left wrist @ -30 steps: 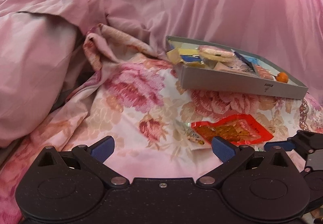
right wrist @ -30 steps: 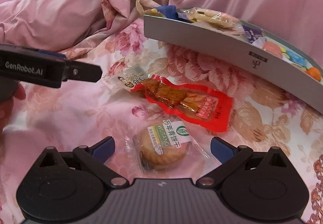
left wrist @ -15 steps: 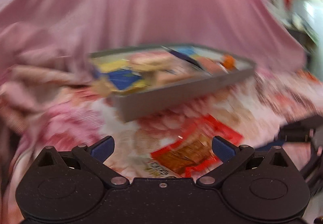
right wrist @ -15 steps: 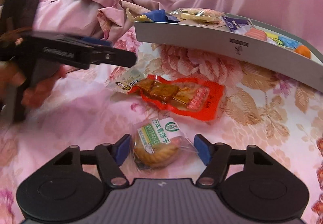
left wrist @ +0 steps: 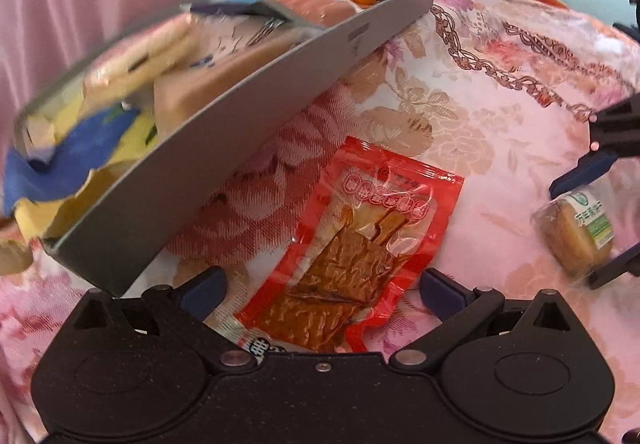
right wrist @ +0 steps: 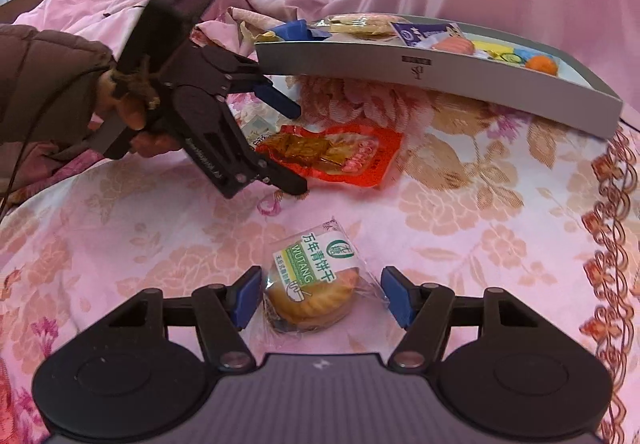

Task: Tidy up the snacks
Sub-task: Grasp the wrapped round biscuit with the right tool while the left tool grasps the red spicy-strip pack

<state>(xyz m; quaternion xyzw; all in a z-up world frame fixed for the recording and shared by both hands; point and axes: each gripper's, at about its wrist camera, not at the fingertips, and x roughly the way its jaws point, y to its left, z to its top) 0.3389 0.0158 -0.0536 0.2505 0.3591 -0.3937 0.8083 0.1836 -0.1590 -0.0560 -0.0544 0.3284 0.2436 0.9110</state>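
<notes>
A: Item one, the right tongs point(right wrist: 320, 298): they have just been closing, the wrapped biscuit point(right wrist: 310, 294) between them. The left pad looks to press the packet; the right pad meets only the crinkled film edge. I judge it clamped, though lightly.

B: Risk?

A: The film could slide or the biscuit twist out on the way to the grey box point(right wrist: 440, 78), since the grip sits on loose wrapper (the soft floral bedspread point(right wrist: 480, 224) gives no firm backing).

B: Item two?

A: The left tongs point(left wrist: 320, 290): apart, nothing held, straddling the near end of the red snack pouch point(left wrist: 360, 252). A small white sachet point(left wrist: 256, 342) lies tucked at that end; closing here could pinch both.

B: Box contents?

A: Far side of the bed: a small orange sweet or fruit point(right wrist: 541, 64) at its right end, a pink packet, yellow and blue wrappers, a round cracker pack at left. Crowded; little bare floor shows.
</notes>
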